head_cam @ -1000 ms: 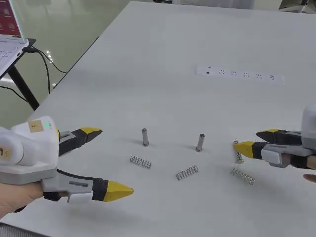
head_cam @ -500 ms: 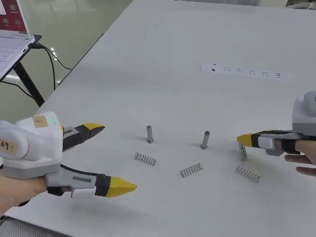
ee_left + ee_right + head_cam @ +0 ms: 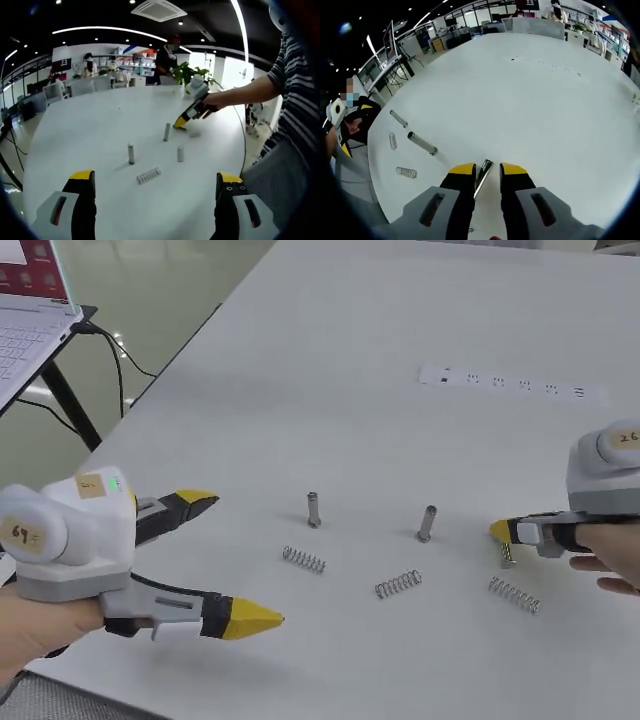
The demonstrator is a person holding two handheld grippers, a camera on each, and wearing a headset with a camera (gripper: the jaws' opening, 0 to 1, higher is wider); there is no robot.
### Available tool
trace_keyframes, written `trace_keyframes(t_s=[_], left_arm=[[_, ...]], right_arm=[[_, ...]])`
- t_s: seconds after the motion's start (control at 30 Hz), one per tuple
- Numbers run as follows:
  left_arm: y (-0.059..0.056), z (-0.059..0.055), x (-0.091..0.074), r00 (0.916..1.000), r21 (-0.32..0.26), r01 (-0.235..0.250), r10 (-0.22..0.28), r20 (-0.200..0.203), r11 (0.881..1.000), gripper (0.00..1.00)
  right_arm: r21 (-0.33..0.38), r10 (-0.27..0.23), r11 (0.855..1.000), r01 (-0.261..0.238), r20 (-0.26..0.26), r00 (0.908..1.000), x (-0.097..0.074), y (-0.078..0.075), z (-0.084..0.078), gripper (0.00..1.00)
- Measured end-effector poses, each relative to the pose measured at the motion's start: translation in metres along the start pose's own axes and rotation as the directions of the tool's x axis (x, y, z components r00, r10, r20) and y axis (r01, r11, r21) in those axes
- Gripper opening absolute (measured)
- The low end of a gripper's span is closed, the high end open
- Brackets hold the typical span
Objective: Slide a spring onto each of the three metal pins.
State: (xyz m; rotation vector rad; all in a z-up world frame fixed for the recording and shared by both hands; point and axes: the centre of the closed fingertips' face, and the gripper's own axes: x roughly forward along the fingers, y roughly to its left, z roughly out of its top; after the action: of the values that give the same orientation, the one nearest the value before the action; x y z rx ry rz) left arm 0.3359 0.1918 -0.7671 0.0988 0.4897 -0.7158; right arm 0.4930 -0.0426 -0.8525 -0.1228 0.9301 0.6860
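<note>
Indoors, 3 pins on white table

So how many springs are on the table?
3. One spring by the left pin, one below the middle pin, one near the right claw. None looks hidden.

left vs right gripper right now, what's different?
1. Jaw gap: the left gripper is spread wide, while the right gripper leaves only a narrow gap.
2. Contents: the left has nothing between its jaws, while the right straddles the rightmost pin, with a gap showing on one side.
3. Place: the left sits back from the parts, near the table edge; the right is down at its pin.
Shared: yellow tips, both open.
</note>
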Motion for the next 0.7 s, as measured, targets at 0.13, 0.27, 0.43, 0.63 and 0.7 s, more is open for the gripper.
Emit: trace_keyframes(t_s=[0.13,0.27,0.43,0.63,0.7], left_arm=[[0.0014,-0.0018,-0.0018,1.0,-0.005,-0.008,0.008,-0.002,1.0,0.98],[0.0015,-0.0025,-0.0015,1.0,-0.008,-0.01,0.01,-0.002,1.0,0.98],[0.0004,-0.003,-0.0002,1.0,-0.01,-0.007,0.007,-0.001,1.0,0.97],[-0.0012,-0.0052,0.0007,1.0,-0.013,-0.003,0.003,-0.005,1.0,0.97],[-0.0014,-0.0054,0.0008,1.0,-0.014,-0.003,0.002,-0.005,1.0,0.97]], right_arm=[[-0.019,-0.01,1.0,0.01,-0.005,0.9999,0.0016,0.0024,0.0006,0.1],[-0.025,-0.031,0.999,0.031,-0.019,0.9993,0.0024,0.0018,-0.0009,0.08],[-0.022,-0.045,0.999,0.044,-0.027,0.9986,0.0035,0.0025,-0.0009,0.07],[-0.012,-0.053,0.999,0.053,-0.041,0.9977,0.004,0.001,-0.0015,0.05],[-0.025,-0.052,0.998,0.051,-0.043,0.9977,0.0039,0.001,-0.0019,0.05]])
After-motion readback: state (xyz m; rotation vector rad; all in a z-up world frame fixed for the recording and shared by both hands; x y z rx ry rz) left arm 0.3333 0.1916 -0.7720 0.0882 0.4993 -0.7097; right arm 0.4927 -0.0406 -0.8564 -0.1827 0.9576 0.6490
